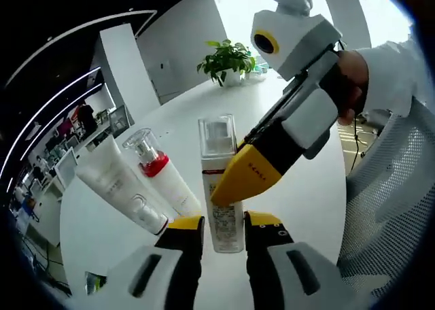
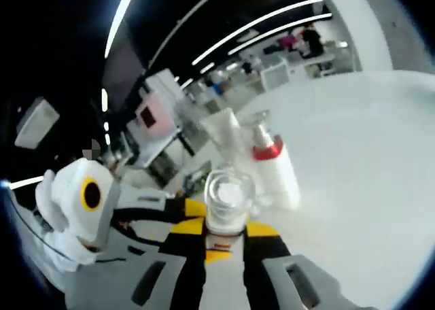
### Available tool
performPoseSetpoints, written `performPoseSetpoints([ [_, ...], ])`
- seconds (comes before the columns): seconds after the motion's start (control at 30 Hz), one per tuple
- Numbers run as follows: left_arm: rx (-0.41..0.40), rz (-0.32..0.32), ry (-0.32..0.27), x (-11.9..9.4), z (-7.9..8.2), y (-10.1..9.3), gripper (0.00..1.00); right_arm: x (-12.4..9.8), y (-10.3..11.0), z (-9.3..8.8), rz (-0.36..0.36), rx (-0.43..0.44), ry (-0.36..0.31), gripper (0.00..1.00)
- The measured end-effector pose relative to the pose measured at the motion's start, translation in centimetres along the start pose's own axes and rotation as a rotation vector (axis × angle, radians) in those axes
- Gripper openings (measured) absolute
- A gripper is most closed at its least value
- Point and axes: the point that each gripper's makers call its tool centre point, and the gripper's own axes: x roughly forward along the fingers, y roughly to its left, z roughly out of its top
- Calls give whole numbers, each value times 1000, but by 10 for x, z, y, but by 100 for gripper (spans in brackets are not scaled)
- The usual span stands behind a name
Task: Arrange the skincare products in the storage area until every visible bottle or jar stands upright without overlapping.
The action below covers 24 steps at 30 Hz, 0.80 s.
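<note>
The left gripper (image 1: pixel 224 225) has its two yellow-tipped jaws a little apart, one on each side of the bottom of a tall clear-capped bottle (image 1: pixel 221 187); they look pressed onto the bottle, holding it; the right gripper (image 1: pixel 248 177) comes in from the right of the left gripper view and its yellow jaw lies against the middle of the same bottle; in the right gripper view the right gripper (image 2: pixel 224 238) has its jaws apart just as wide as that bottle (image 2: pixel 228 208), and they sit snug on both sides of it, under the clear cap; the other gripper (image 2: pixel 170 211) comes in from the left there, and its yellow tip is close to the bottle.

The bottle is on a big round white table (image 1: pixel 306 187); a green plant in a pot (image 1: pixel 228 62) sits at the far edge of the table; a person's hand in a white sleeve (image 1: pixel 391 72) holds the right gripper; the room behind is dark with long strips of light, and there are desks and people far away, too small to make out.

The bottle stands straight up, cap on top, long side up and down; just beside it is a white pump bottle with a red collar (image 1: pixel 163 170), which seems tipped in the view; next to that is a white tube (image 1: pixel 122 187), with its cap end toward the grippers.
</note>
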Motion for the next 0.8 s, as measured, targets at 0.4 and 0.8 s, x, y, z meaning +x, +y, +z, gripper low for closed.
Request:
performPoseSetpoints([
  [0.4, -28, -14, 47, -4, -10, 6, 25, 19, -29, -1, -199, -236, 46, 13],
  [0.8, -52, -27, 112, -15, -30, 15, 26, 30, -42, -3, -320, -263, 46, 13],
])
